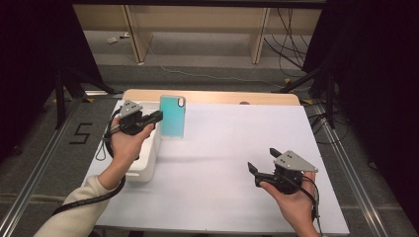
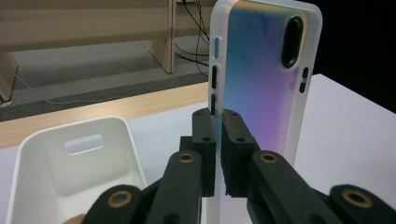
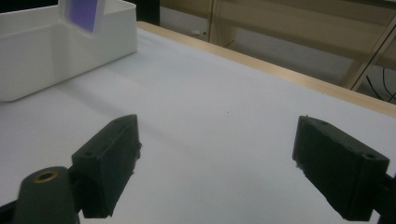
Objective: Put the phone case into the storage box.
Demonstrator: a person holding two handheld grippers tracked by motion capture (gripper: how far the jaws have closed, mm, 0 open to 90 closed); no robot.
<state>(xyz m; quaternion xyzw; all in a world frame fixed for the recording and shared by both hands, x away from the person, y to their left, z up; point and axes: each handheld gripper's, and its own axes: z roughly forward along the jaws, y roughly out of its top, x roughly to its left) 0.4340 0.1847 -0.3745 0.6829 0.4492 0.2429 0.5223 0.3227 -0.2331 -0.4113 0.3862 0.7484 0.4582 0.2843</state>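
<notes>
We see a white tabletop (image 1: 222, 148) with a wooden far edge, and at its left side a white bin (image 1: 148, 158) with a handle slot in its end wall. Above the bin's far end we find the phone case (image 1: 173, 117) — teal in the high view, iridescent blue-violet close up (camera cutout near its top) — held upright, clear of the tabletop. The left gripper (image 2: 218, 140) pinches the case's white side edge between its closed jaws. The right gripper (image 1: 262, 160) hovers over the tabletop's near right — jaws wide apart, nothing between them.
</notes>
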